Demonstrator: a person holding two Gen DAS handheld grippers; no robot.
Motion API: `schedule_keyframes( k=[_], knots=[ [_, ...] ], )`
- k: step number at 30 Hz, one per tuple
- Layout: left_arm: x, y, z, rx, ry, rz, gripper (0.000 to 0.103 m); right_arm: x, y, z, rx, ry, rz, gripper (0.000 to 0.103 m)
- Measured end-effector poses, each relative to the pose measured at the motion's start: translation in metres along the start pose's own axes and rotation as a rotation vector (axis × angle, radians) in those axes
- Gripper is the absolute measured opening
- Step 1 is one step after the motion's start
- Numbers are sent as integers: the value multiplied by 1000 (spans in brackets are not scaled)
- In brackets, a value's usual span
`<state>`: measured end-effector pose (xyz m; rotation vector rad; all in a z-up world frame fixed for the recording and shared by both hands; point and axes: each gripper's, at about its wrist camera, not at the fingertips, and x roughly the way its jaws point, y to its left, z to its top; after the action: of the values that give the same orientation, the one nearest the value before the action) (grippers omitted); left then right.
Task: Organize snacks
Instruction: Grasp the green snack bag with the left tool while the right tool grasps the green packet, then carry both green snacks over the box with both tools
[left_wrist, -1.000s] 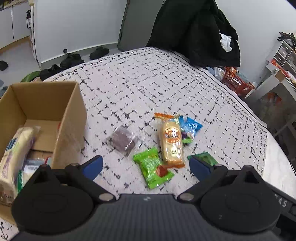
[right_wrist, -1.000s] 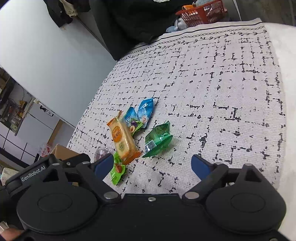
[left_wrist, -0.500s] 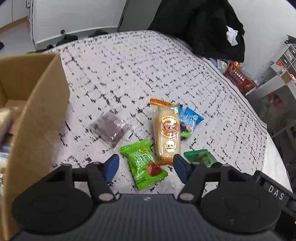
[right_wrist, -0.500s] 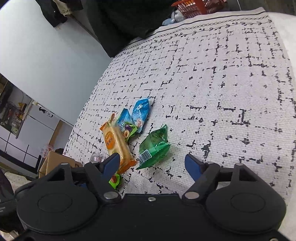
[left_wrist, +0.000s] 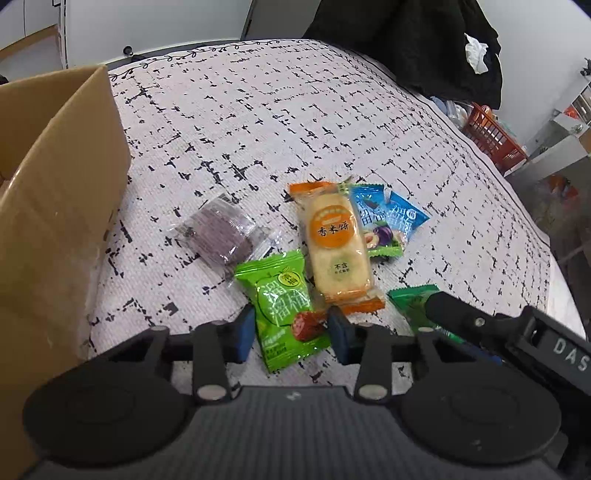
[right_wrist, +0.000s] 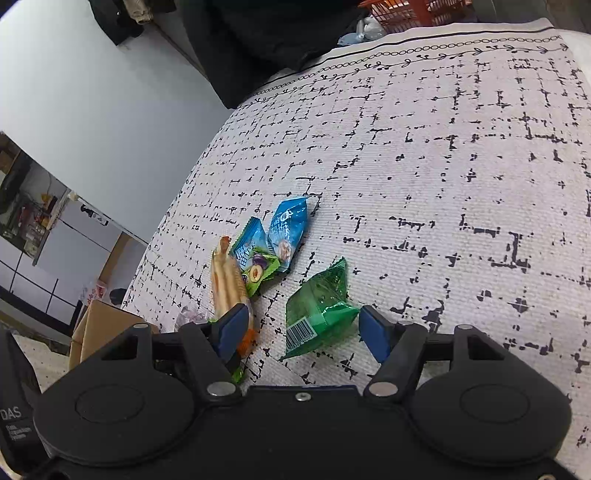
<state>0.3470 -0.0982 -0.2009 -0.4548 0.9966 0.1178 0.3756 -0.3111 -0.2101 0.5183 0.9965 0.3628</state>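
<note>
Light green packet (left_wrist: 286, 308) lies between the left gripper (left_wrist: 291, 332) fingers, untouched

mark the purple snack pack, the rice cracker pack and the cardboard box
purple snack pack (left_wrist: 221, 232), left wrist view, on the purple contents.
rice cracker pack (left_wrist: 334, 238), left wrist view, on the orange round label.
cardboard box (left_wrist: 62, 206), left wrist view, on its outer side wall.

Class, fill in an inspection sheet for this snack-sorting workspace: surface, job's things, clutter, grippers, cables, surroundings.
Surface: patterned cloth.
Job's things: cardboard box at left; light green packet, rice cracker pack, purple snack, two blue packets, dark green packet.
Clutter: nothing seen.
Grippers: left gripper straddles the light green packet; right gripper open around the dark green packet.
Cables: nothing seen.
Surroundings: black clothing, red basket.
</note>
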Motion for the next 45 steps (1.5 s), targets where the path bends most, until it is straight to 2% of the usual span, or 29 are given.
schedule_keyframes(
  k=[2,4,6,14,21,28,45],
  knots=[
    [-2,1,1,2,-3,-4,33,0,1,0,-8,-2,-5,64],
    [-5,2,1,3,-5,-9,30,0,1,0,-13,-4,-18,56],
    [-8,2,0,3,-6,-15,27,1,-1,1,-7,-6,-35,39],
    [-28,0,1,20,-33,-42,22,-8,2,-2,-11,-10,-62,30],
    [-52,-1,0,27,-56,-76,22,-29,12,-8,-15,-33,-52,29],
    [-84,-3,0,45,-97,-111,22,-57,34,-16,-10,-103,-14,29],
    [-144,21,5,79,-160,-152,22,-84,92,-43,-31,-162,49,28]
  ],
)
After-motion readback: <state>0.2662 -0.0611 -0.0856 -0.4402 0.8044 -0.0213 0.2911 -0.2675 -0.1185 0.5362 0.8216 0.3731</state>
